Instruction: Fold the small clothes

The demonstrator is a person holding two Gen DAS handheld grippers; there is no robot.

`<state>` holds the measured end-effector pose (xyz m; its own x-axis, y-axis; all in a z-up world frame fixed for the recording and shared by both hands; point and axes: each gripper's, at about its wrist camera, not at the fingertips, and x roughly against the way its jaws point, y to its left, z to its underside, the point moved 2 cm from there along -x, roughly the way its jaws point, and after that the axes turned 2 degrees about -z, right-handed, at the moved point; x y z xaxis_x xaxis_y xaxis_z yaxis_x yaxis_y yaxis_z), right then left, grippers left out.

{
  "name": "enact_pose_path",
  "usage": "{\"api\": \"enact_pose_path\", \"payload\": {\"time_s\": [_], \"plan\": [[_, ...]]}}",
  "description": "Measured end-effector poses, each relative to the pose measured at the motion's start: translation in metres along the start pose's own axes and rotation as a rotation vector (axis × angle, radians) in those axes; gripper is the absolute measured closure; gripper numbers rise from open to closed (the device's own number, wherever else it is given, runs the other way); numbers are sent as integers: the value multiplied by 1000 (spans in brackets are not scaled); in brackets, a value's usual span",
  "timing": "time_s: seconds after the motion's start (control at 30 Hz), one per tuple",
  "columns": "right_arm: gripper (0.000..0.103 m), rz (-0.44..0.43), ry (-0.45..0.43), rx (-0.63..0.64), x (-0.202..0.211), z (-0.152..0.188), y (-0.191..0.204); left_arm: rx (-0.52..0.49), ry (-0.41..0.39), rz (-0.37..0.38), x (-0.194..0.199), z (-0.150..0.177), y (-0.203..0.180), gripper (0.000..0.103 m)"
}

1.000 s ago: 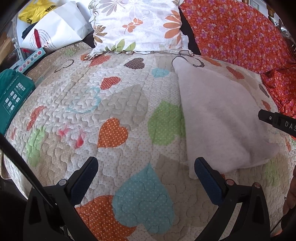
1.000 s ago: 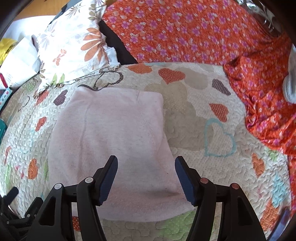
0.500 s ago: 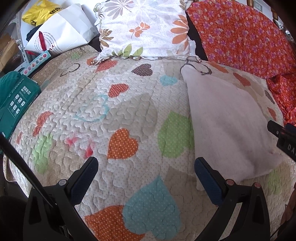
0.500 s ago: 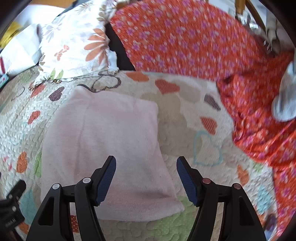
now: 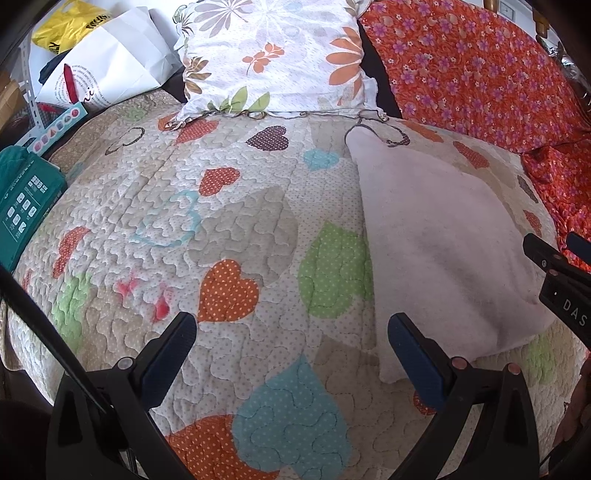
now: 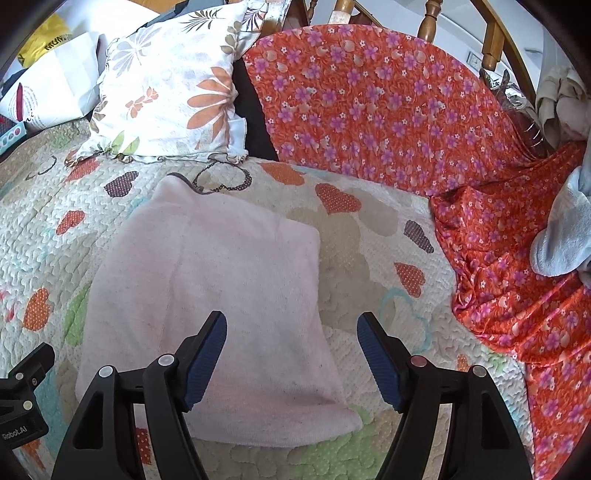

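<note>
Folded pale pink garment [image 6: 218,295] flat on heart-print quilt [image 6: 369,236], long axis running away toward floral pillow [image 6: 166,92], near edge directly beneath right gripper [image 6: 291,354], nearer, jaws opening, empty; left gripper [image 5: 291,354] wide, empty, leftward over quilt.

Left wrist view: the right gripper [image 5: 561,273] body carries white letters "DAS", cut off at the frame edge. Right wrist view: the left gripper [image 6: 22,402] body carries "Robot.AI". The yellow bag [image 5: 64,27] bears black print, only partly legible. Print on the white paper bag [image 5: 110,66] and the green box [image 5: 26,199] is illegible.
</note>
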<state>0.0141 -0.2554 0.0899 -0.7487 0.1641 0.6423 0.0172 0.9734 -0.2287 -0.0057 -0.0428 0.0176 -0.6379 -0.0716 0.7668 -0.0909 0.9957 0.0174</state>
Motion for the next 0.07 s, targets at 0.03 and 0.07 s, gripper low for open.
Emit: {"api": "enact_pose_path", "payload": {"time_s": [0.03,0.07], "plan": [[25,0,2,0,-1,0,0,2,5,6,-1,0,0,0],[25,0,3,-1,0,1,0,3,12,12,-1,0,-1,0]]}}
